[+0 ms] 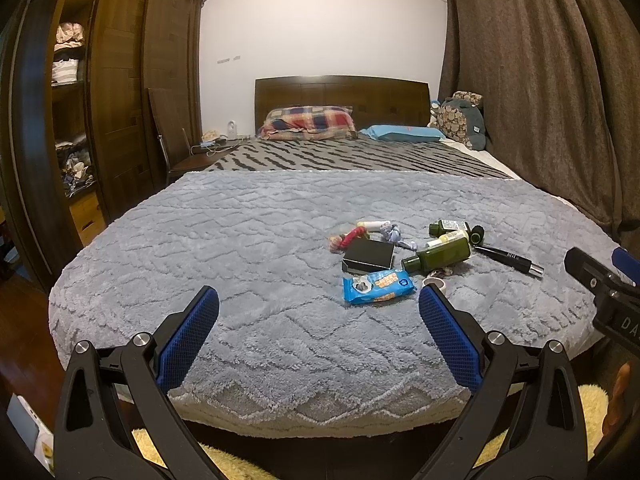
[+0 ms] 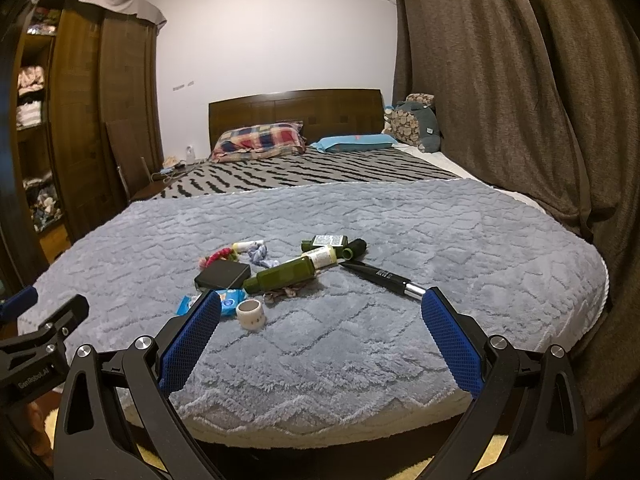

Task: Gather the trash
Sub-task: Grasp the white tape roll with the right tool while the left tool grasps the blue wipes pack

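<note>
The right claw (image 2: 321,307) hung wide open and empty over the near edge of the grey blanket (image 2: 400,232). At its eleven o'clock lay the clutter: a tape roll (image 2: 251,314), a blue wrapper (image 2: 228,300), a green bottle (image 2: 282,276) and a black box (image 2: 222,275). At twelve o'clock lay a black pen (image 2: 382,278).

Wooden wardrobe (image 1: 120,80) at left, brown curtain (image 1: 540,80) at right, plaid pillow (image 1: 308,122) against headboard (image 1: 340,96).
</note>
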